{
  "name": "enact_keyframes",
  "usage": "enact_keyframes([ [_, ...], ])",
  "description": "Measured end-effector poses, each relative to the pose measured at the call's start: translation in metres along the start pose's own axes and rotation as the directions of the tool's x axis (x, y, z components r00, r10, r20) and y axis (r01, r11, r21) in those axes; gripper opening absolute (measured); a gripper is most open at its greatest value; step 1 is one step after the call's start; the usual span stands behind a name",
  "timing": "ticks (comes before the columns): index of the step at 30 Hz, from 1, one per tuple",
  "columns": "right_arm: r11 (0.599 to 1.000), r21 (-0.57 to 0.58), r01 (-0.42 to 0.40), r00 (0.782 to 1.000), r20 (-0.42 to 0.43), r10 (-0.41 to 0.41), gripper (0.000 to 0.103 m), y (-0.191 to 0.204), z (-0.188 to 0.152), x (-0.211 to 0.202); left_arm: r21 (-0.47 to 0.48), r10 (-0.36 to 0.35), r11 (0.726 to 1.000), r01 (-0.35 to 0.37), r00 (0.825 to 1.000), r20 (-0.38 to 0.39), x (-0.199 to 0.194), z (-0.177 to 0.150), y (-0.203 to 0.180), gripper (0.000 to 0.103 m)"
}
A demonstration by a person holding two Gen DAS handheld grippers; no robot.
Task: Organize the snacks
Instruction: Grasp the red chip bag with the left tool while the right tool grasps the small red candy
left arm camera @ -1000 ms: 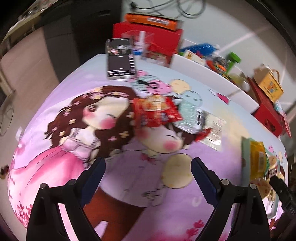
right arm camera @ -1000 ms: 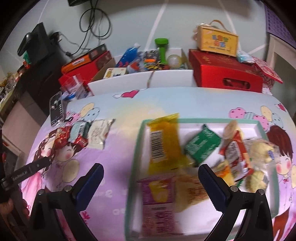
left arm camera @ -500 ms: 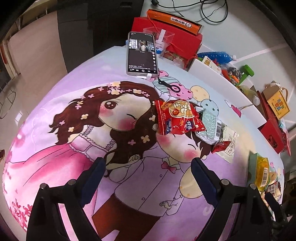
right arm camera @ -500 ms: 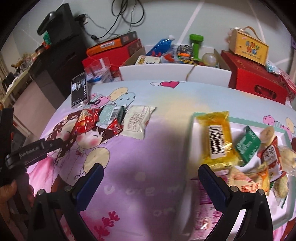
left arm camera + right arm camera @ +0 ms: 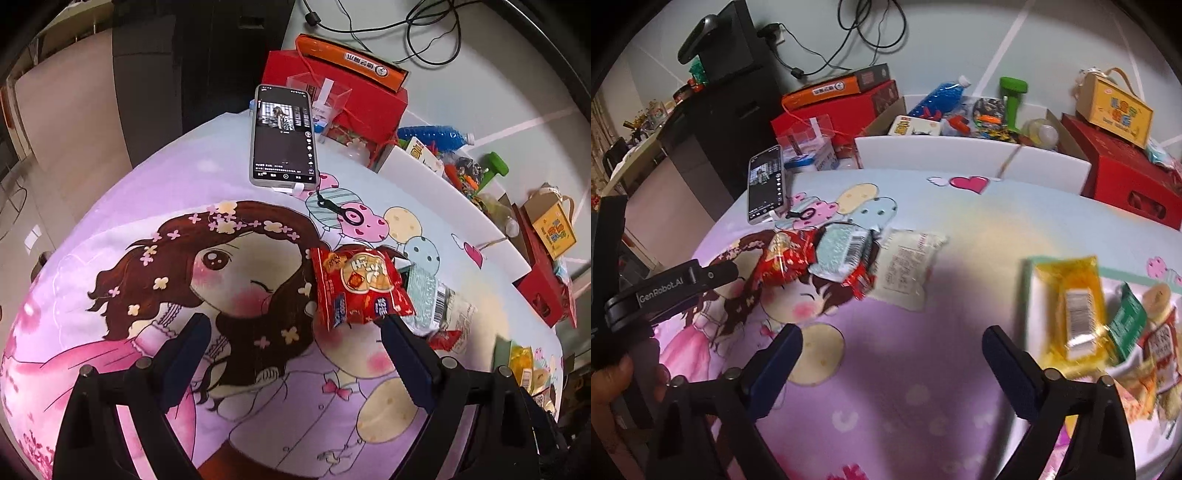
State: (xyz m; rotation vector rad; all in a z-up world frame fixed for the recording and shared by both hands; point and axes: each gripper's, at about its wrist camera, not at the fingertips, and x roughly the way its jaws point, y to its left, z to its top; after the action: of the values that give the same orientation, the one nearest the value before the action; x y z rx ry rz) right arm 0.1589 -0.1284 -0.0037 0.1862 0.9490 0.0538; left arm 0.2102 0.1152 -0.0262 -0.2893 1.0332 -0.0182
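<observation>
A red snack packet (image 5: 358, 288) lies on the cartoon-print cloth, just past the right fingertip of my left gripper (image 5: 295, 339), which is open and empty. A pale green packet (image 5: 424, 295), a white packet (image 5: 460, 308) and a small red packet (image 5: 445, 338) lie to its right. My right gripper (image 5: 892, 350) hovers over bare cloth, jaws closing slightly with nothing between them. Ahead of it lie the red packet (image 5: 783, 258), green packet (image 5: 842, 247) and white packet (image 5: 908, 266). The green-rimmed tray (image 5: 1126, 273) to the right holds a yellow packet (image 5: 1075, 306) and several other snacks.
A phone (image 5: 284, 136) with a lit screen lies at the cloth's far edge. Behind it are red boxes (image 5: 340, 92) and a white bin of toys (image 5: 960, 155). The left gripper's body (image 5: 676, 284) and the hand holding it show at the right wrist view's left edge.
The left gripper moved forward toward the red packet and phone. The right gripper swung left off the tray to the bare cloth near the loose packets, and its jaws narrowed a little.
</observation>
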Motion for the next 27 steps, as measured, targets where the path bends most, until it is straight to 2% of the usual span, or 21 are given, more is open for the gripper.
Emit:
enact_keyframes([
  [10,0.998,-0.055,-0.037,0.999,0.001,0.037,0.076,0.021,0.013,0.031,-0.014,-0.047,0.999,0.047,0.999,-0.003,0.024,0.011,-0.004,0.093],
  [13,0.997,-0.061,-0.043,0.999,-0.003,0.043,0.073,0.023,0.013,0.039,-0.010,-0.064,0.998,0.064,0.998,0.005,0.027,0.014,-0.006,0.093],
  [15,0.997,-0.065,-0.042,0.999,-0.001,0.042,0.065,0.023,0.014,0.043,-0.004,-0.073,0.997,0.073,0.997,0.009,0.028,0.015,-0.008,0.093],
  [19,0.997,-0.068,-0.039,0.999,-0.006,0.039,0.060,0.022,0.016,0.051,0.013,-0.096,0.995,0.096,0.995,0.014,0.034,0.018,-0.016,0.093],
  [20,0.997,-0.068,-0.041,0.999,-0.005,0.040,0.054,0.023,0.017,0.052,0.020,-0.102,0.995,0.102,0.995,0.014,0.036,0.019,-0.019,0.093],
  [27,0.996,-0.064,-0.055,0.999,-0.007,0.054,0.048,0.022,0.019,0.064,0.033,-0.125,0.992,0.124,0.992,0.014,0.050,0.020,-0.030,0.093],
])
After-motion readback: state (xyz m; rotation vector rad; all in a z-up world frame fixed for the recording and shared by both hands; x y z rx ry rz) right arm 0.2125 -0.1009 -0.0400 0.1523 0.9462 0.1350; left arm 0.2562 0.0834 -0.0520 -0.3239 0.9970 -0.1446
